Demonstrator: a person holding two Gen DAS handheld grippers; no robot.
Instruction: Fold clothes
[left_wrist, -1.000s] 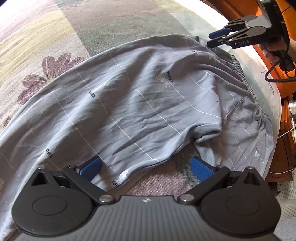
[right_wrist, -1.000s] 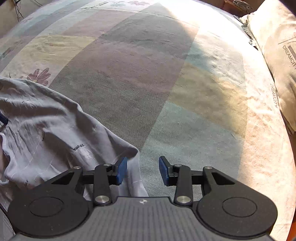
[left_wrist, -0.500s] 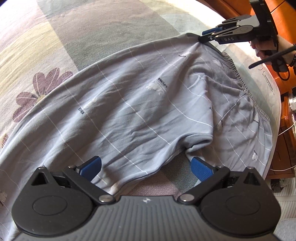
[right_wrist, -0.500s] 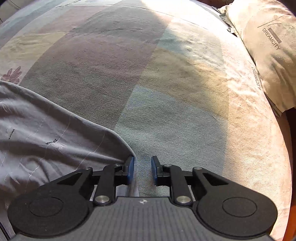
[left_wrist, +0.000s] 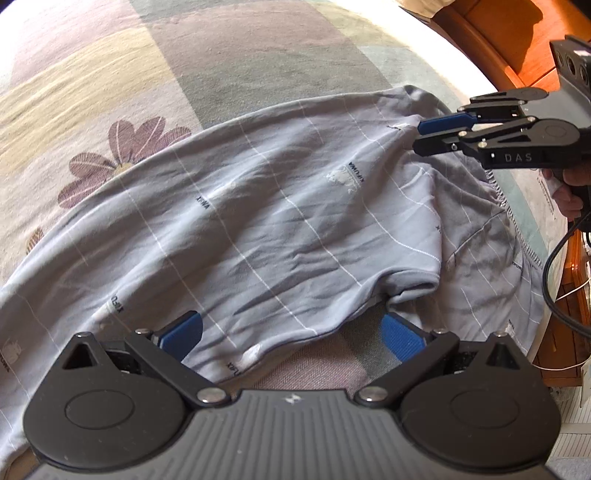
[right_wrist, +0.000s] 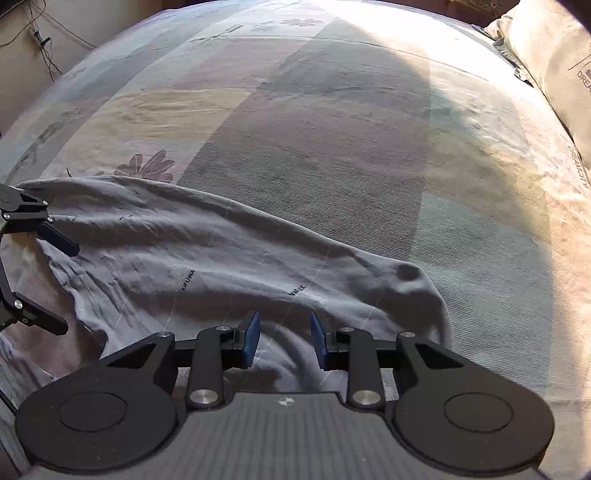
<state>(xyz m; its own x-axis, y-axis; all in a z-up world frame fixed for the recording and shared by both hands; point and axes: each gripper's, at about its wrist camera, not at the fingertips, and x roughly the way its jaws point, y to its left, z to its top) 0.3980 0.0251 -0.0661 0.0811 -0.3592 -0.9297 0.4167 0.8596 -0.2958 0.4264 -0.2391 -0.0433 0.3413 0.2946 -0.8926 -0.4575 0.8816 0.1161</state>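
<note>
A grey shirt (left_wrist: 280, 221) with thin white grid lines and small printed logos lies crumpled on the patchwork bedspread (left_wrist: 229, 55). The left gripper (left_wrist: 291, 336) is spread wide over its near hem, holding nothing. The right gripper (right_wrist: 282, 339) is partly open above a rumpled fold, empty.

Strong sunlight far side – glare there, near side shadowed; fisheye-bent edges.

Our grey, white-lined garment with small printed logos (left_wrist: 280, 221)

We see it spread rumpled across the bed, one layer folded over another, its stitched hem running along the right edge.
</note>
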